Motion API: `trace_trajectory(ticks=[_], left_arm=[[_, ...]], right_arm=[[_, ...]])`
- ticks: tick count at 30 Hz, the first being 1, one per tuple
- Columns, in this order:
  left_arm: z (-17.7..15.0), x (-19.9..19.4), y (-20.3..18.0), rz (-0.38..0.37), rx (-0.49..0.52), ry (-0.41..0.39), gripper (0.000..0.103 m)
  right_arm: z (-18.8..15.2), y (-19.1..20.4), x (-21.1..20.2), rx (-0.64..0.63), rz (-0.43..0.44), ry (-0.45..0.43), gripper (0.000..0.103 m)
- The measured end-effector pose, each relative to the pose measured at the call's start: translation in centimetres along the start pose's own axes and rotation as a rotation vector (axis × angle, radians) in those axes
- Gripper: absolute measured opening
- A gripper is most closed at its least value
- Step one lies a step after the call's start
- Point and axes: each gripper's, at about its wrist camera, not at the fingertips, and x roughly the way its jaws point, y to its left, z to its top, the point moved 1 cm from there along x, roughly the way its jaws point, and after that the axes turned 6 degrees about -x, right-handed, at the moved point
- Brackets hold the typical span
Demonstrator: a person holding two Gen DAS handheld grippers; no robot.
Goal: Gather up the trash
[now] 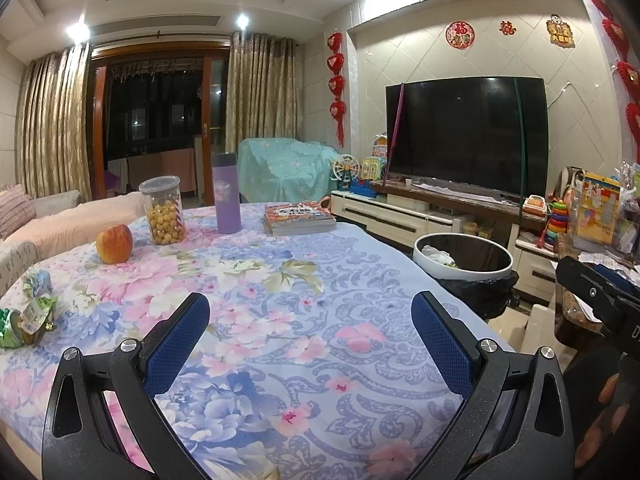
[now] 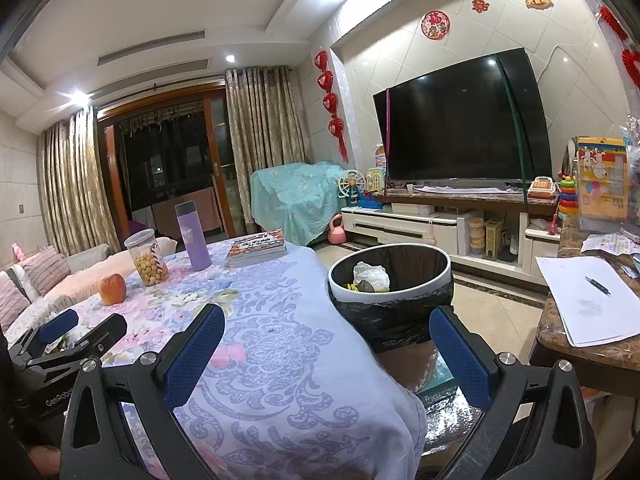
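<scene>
Holding both my left gripper [image 1: 310, 322] and right gripper [image 2: 326, 334] spread empty, I see crumpled white paper [image 2: 371, 275] already in the black-lined white bin [image 2: 434, 280], green crinkled wrappers [image 1: 28, 314] left.

1. "GenRobot", partly cut off at the end, stands in white letters on the black body of the left gripper [image 2: 60, 330], seen from the right wrist view.
2. The round red wall decoration [image 1: 460, 35] bears the character "福".
3. The book cover [image 1: 298, 212] print is too blurred to read.

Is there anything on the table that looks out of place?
Yes: crumpled snack wrappers lie at the table's left edge, while the apple, jar, bottle and books stand tidy.
</scene>
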Motion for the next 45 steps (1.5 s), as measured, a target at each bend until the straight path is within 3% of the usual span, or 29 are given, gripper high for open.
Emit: trace_trajectory(ticks=[45], left_arm=[[-0.3,1.4,1.2,-0.024,0.007,0.021,0.103]], right_arm=[[-0.1,0.7,0.5,0.019,0.009,0.021,0.103]])
